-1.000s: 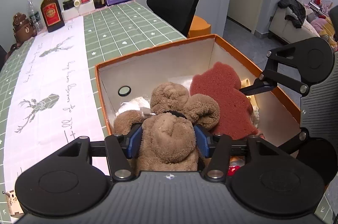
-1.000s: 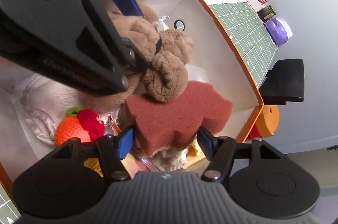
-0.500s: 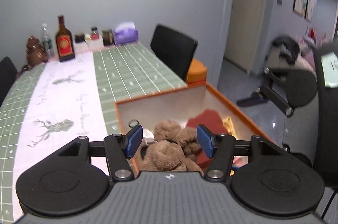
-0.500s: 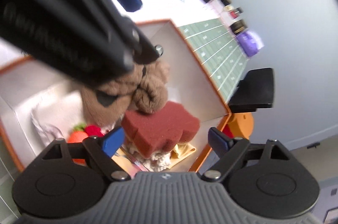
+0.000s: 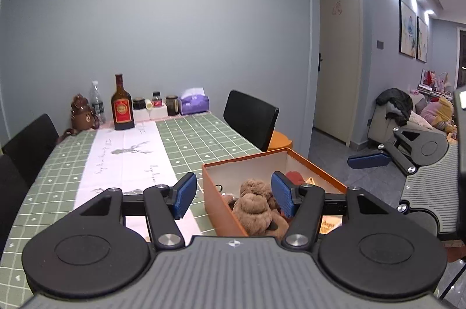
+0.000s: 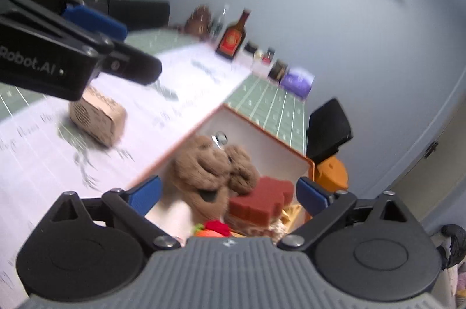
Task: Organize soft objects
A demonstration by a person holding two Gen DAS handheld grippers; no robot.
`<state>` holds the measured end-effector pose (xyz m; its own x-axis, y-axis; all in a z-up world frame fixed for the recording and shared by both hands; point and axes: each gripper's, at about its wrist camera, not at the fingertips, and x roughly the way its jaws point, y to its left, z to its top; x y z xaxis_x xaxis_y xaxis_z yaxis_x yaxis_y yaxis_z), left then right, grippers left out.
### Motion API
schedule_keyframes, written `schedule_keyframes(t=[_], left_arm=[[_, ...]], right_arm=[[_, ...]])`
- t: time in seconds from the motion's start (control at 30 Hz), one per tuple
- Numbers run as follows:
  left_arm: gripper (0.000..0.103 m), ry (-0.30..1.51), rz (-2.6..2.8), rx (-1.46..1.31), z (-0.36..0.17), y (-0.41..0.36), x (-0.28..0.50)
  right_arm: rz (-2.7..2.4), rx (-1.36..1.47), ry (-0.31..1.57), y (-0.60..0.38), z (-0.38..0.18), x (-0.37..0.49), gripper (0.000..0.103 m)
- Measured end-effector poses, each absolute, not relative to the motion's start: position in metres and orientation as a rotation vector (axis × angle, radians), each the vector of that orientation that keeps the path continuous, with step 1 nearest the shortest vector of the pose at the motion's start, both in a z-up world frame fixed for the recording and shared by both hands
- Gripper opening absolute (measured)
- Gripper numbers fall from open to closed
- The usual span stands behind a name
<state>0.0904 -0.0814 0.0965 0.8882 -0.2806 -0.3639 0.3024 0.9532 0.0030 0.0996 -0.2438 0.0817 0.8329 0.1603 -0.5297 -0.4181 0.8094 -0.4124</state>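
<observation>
The brown plush toy (image 5: 256,207) lies inside the orange box (image 5: 217,201), which stands at the near edge of the surface (image 5: 204,134); beside it in the box are a dark red sponge (image 6: 262,204) and an orange knitted toy (image 6: 212,228). The left tongs (image 5: 233,193) and the right tongs (image 6: 228,193) are both open and empty, raised above the box. I judge the sorting almost finished; only a small tan object (image 6: 97,116) is left outside, and the blur hides whether it is soft.
</observation>
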Motion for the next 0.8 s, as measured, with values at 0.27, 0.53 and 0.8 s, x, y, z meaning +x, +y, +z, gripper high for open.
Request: schedule_keyframes(t=[0.27, 0.53, 0.8], left_arm=[[0.069, 0.315, -0.284, 0.078, 0.082, -0.051, 0.033], [0.069, 0.290, -0.242, 0.002, 0.054, -0.016, -0.006], [0.072, 0.287, -0.140, -0.086, 0.033, 0.002, -0.009]], right_arm=[[0.292, -0.328, 0.428, -0.217, 0.068, 0.025, 0.098], [0.169, -0.129, 0.373, -0.207, 0.064, -0.016, 0.100], [0.146, -0.094, 0.348, -0.188, 0.041, -0.024, 0.100]])
